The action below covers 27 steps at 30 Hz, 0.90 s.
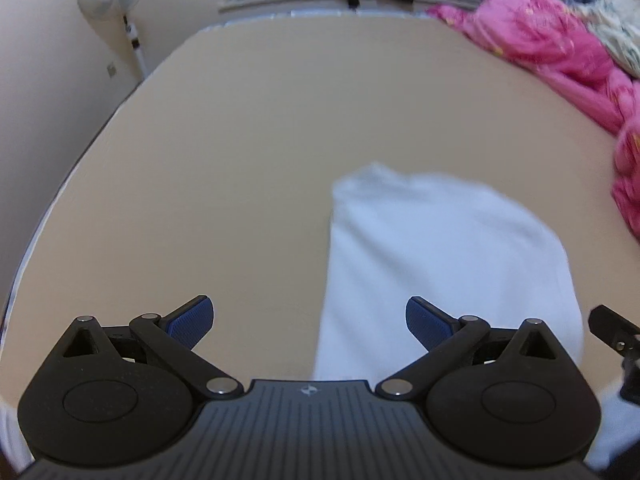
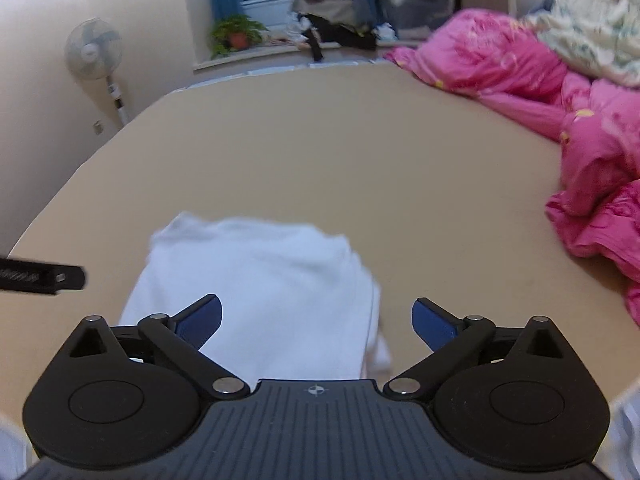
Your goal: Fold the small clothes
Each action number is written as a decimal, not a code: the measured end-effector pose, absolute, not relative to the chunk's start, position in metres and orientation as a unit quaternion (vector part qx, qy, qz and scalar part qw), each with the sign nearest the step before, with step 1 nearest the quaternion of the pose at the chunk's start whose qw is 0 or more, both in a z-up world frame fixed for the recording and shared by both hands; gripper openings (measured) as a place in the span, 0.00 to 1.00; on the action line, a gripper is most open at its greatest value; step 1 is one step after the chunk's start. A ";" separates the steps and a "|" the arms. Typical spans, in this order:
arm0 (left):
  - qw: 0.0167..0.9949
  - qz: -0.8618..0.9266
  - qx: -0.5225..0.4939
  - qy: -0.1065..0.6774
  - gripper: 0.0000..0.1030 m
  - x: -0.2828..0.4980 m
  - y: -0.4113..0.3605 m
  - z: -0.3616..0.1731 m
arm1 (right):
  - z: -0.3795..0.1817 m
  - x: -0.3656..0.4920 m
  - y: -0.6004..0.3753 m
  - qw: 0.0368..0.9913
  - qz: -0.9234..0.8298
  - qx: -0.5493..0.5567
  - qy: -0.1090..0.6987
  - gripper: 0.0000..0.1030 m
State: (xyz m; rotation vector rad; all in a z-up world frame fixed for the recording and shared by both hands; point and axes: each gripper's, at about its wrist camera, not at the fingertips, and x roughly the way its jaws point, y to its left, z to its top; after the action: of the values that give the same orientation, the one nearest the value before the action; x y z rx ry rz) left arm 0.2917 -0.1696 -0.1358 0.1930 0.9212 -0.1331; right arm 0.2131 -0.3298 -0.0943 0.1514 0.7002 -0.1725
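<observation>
here we list a white garment (image 2: 256, 292) flat on the tan bed (image 1: 240, 160). our left gripper (image 1: 310, 322) and right gripper (image 2: 316, 322) hang above it, fingers spread, grasping nothing.

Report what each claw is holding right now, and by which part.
Nothing is held. The left claw and right claw are both open and empty above the white folded cloth garment lying on the tan bed surface.

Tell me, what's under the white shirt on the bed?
The white shirt lies flat on the tan bed sheet, which shows bare all around it. Whatever lies directly beneath the cloth is covered, so nothing more can be seen there. Both grippers are open above it.
</observation>
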 end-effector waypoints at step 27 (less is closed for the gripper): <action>0.903 -0.074 0.093 0.412 1.00 0.159 -0.159 -0.115 | -0.085 0.106 -0.281 0.935 -0.104 0.034 0.338 0.99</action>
State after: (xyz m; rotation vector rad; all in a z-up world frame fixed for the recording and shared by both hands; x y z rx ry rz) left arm 0.1592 -0.1595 -0.1151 0.1926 0.8521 -0.1532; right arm 0.1058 -0.2812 -0.0848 0.0688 0.6914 -0.2130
